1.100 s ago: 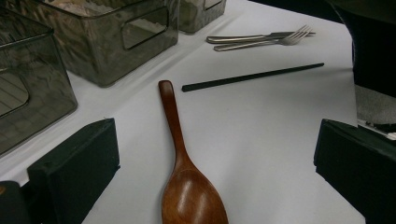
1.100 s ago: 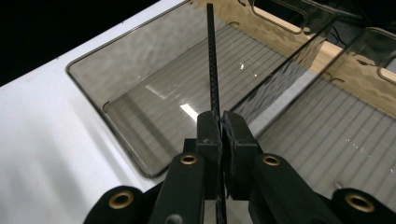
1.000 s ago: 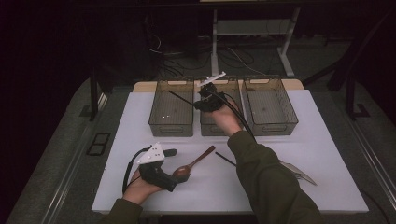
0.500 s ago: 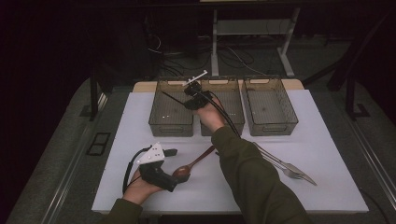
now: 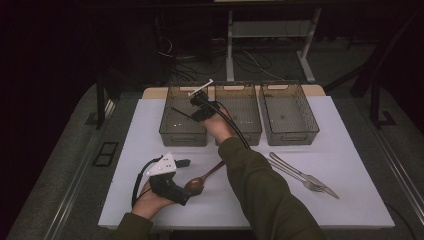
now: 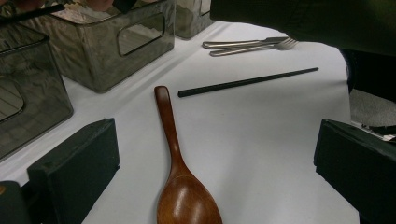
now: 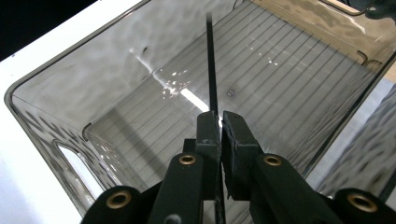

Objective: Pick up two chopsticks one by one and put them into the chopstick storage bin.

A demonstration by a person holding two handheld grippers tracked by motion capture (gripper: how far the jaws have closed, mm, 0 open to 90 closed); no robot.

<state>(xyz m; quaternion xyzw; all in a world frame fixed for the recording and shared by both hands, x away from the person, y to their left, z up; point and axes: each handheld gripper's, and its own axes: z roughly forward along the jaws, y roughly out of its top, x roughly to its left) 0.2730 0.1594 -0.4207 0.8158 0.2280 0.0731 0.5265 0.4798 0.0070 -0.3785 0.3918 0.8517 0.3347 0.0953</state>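
Right gripper (image 7: 219, 122) clamped tight on a black chopstick (image 7: 210, 65) — poised above the leftmost bin (image 5: 181, 134), stick pointing into it. Left gripper (image 6: 210, 163) resting on the table (image 5: 350, 200), jaws wide apart — wooden spoon (image 6: 180, 186) lying between them, untouched.

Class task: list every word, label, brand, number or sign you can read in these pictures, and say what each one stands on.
None can be read.
The three bins are plain smoky plastic.
The wooden spoon, the chopstick on the table, the fork and the knife show no marks.
The right gripper, shut on a black chopstick, and the left gripper carry no lettering.
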